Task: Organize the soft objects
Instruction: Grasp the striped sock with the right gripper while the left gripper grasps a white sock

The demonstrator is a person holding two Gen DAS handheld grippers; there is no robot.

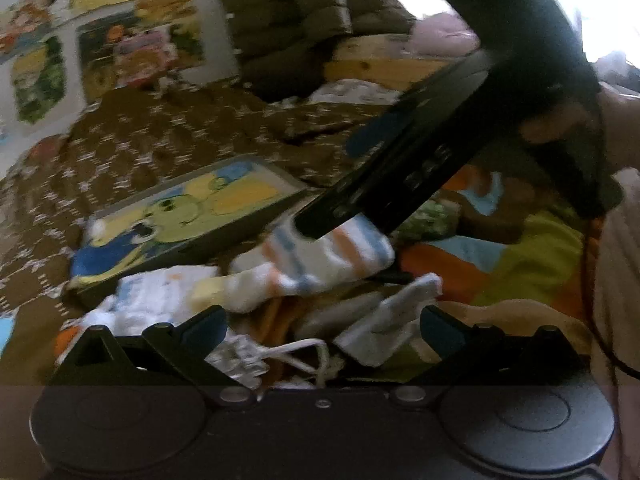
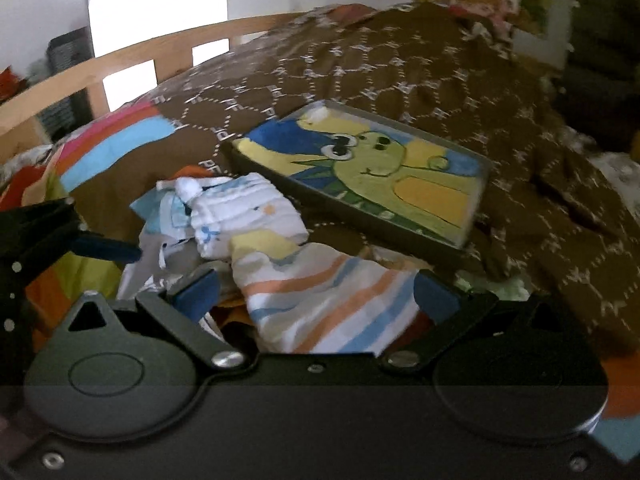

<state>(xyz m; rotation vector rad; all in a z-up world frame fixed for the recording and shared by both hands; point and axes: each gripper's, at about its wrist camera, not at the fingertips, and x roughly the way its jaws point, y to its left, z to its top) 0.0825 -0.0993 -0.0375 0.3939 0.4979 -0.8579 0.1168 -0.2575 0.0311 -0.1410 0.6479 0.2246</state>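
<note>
Two views split the scene between them; only the left wrist view shows the right gripper (image 1: 320,228) from outside, its black body slanting down from the upper right onto the white sock with orange and blue stripes (image 1: 320,256), the tip hidden in blur where it meets the cloth; the right wrist view shows that same striped sock (image 2: 332,308) lying between its blue-padded fingers (image 2: 434,294), which stand wide apart, and whether either pad touches the fabric I cannot tell; the left gripper (image 1: 324,322) hangs spread wide over a small grey and white folded garment (image 1: 380,328) and a white cord (image 1: 304,350), clasping nothing; its blue finger shows at the left edge of the right view (image 2: 108,248); a pile of white baby clothes with pale blue print (image 2: 236,212) lies just beside the sock, touching it; a shallow grey box painted with a green cartoon dragon (image 2: 372,176) rests tilted on the brown patterned bedspread (image 2: 360,64), just beyond the pile; only the right view shows the curved wooden bed rail (image 2: 120,56); only the left shows an olive quilted jacket (image 1: 304,12) and bright pictures on the wall (image 1: 132,48); a bright multicoloured blanket (image 1: 520,260) lies under the right gripper
</note>
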